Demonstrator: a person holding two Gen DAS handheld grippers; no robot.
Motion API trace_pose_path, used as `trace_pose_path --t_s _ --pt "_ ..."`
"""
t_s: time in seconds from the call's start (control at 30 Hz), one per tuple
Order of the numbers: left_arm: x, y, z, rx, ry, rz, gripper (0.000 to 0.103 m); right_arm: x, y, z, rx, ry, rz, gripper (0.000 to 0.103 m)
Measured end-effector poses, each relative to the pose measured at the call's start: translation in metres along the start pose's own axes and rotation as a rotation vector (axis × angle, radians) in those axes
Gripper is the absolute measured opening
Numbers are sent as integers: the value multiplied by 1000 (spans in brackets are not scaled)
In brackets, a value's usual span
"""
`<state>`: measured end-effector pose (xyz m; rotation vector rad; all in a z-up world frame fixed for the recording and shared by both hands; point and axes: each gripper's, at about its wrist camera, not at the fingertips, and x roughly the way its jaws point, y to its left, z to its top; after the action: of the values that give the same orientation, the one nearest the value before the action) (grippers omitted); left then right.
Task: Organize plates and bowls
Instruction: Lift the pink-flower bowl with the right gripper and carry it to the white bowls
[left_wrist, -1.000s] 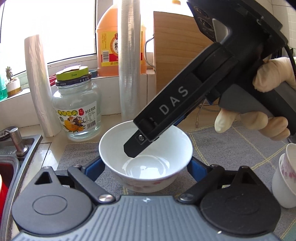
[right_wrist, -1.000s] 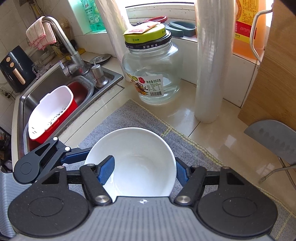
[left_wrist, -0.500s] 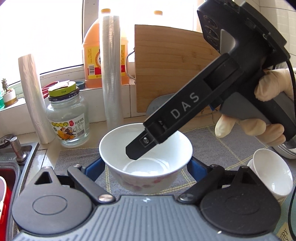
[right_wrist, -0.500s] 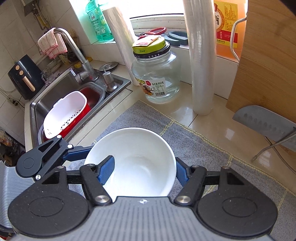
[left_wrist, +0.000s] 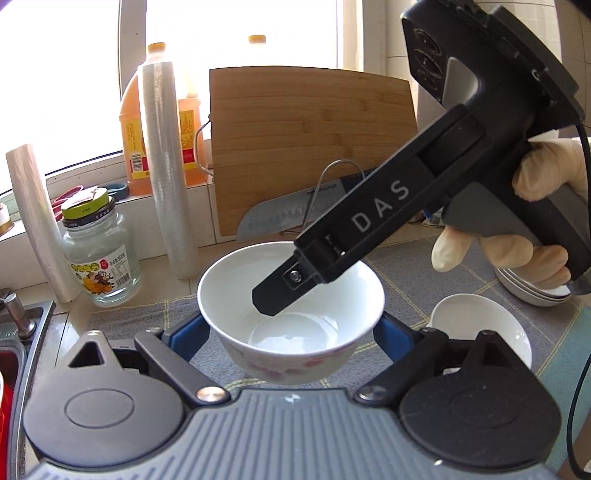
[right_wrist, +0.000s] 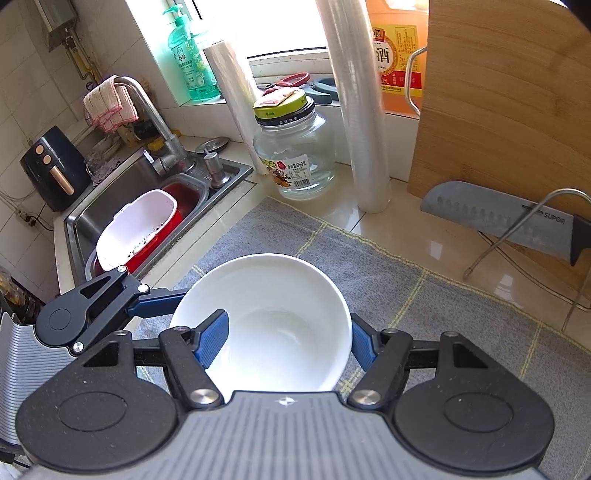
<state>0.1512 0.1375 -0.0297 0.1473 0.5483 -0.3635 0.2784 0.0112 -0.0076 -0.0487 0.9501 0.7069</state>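
Note:
A white bowl (left_wrist: 295, 336) with a pink pattern on its outside hangs above the grey mat (left_wrist: 424, 273). My left gripper (left_wrist: 290, 336) is shut on it, one blue pad against each side. My right gripper (right_wrist: 286, 345) reaches down from the upper right in a gloved hand (left_wrist: 498, 251). It is shut on the same white bowl (right_wrist: 280, 332), with one finger (left_wrist: 280, 291) inside and the other against the outer wall. A smaller white bowl (left_wrist: 480, 325) sits on the mat to the right, with a low stack of dishes (left_wrist: 532, 291) behind it.
A bamboo cutting board (right_wrist: 509, 110) leans at the back, with a cleaver (right_wrist: 498, 218) and a wire stand in front of it. A glass jar (right_wrist: 295, 158) and film rolls (right_wrist: 362, 129) stand by the window. The sink (right_wrist: 122, 206), holding a white colander, lies to the left.
Both grippers carried the bowl up and to the right along the counter. The jar and rolls slid left in view. The cutting board, the cleaver and the other dishes came into view.

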Motion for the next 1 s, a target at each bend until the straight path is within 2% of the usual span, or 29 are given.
trace_pose_path --t_s 0.43,1.0 --pt "-16 -56 8 56 -19 -57 94 -57 -12 -39 21 -44 -61 74" --pt "-6 -105 4 104 16 -161 94 -95 -31 -83 82 -41 -137 74"
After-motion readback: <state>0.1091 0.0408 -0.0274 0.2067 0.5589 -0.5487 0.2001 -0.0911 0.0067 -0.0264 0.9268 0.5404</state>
